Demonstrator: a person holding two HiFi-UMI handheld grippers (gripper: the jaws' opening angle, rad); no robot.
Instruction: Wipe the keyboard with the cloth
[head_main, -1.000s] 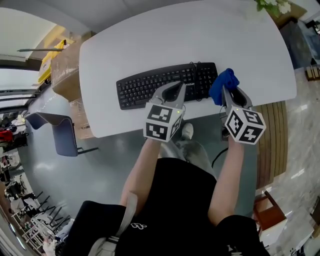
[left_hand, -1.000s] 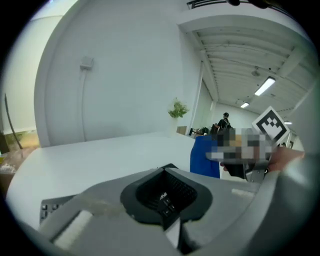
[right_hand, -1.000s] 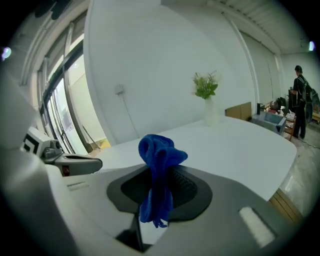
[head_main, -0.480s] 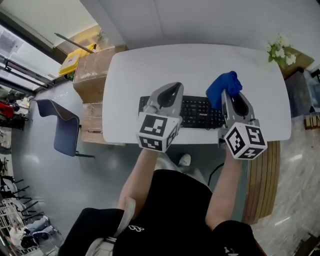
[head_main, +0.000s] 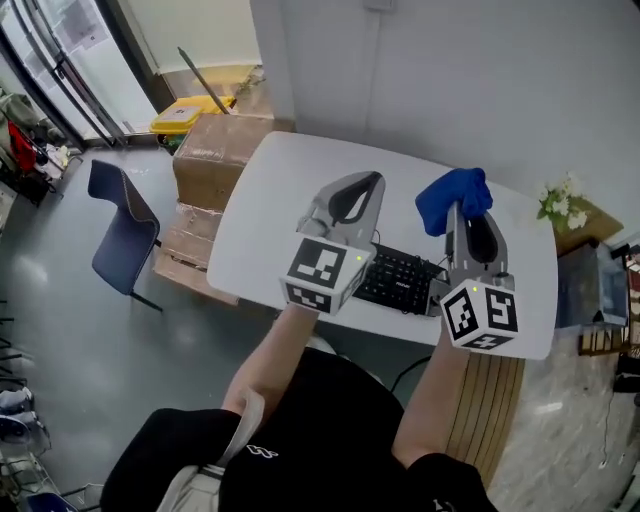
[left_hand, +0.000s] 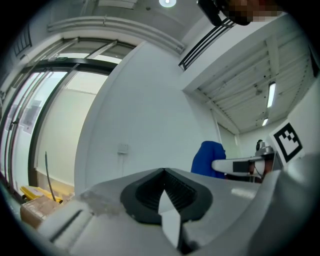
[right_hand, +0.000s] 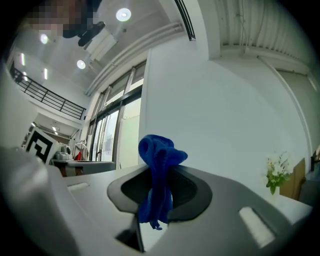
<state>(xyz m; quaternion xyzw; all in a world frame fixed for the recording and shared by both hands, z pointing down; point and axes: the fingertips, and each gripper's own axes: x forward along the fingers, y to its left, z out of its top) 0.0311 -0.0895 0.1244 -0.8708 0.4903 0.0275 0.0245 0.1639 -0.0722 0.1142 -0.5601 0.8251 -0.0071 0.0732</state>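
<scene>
Both grippers are raised high above the white table (head_main: 260, 215) and point up toward the wall. My right gripper (head_main: 463, 215) is shut on a bunched blue cloth (head_main: 453, 200), which also shows between its jaws in the right gripper view as the cloth (right_hand: 158, 172). My left gripper (head_main: 362, 189) is shut with nothing in it; its jaws meet in the left gripper view (left_hand: 163, 192). The black keyboard (head_main: 402, 280) lies on the table below, partly hidden behind both grippers.
A cardboard box (head_main: 222, 145) and a yellow item (head_main: 183, 118) stand left of the table. A blue chair (head_main: 118, 225) is on the floor at left. White flowers (head_main: 556, 200) sit at the table's right end. A wall rises behind the table.
Both grippers have lifted up and away from the keyboard, and the head view has tilted up so the table sits lower and smaller. The cloth stays in the right gripper.
</scene>
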